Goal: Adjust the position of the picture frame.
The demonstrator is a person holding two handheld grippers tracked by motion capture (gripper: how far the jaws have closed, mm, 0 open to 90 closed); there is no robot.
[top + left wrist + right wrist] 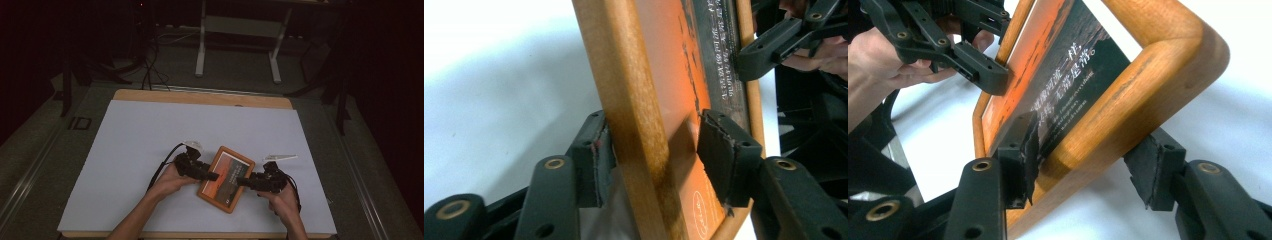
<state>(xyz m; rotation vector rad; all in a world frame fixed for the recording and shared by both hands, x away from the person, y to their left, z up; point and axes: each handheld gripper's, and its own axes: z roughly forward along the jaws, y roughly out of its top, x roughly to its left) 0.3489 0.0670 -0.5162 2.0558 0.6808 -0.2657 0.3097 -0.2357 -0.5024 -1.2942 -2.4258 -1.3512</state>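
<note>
1. Wooden-framed rectangular picture with an orange print (226, 178) sits near the front middle of the white table sheet (140, 145), between both hands.
2. Left gripper (651, 155) straddles one frame rail; its jaws look nearly closed on it, though contact is unclear.
3. Right gripper (1080, 162) brackets the opposite rail, one pad apart from the wood.
4. Judged best: close both evenly, then lift level.
</note>
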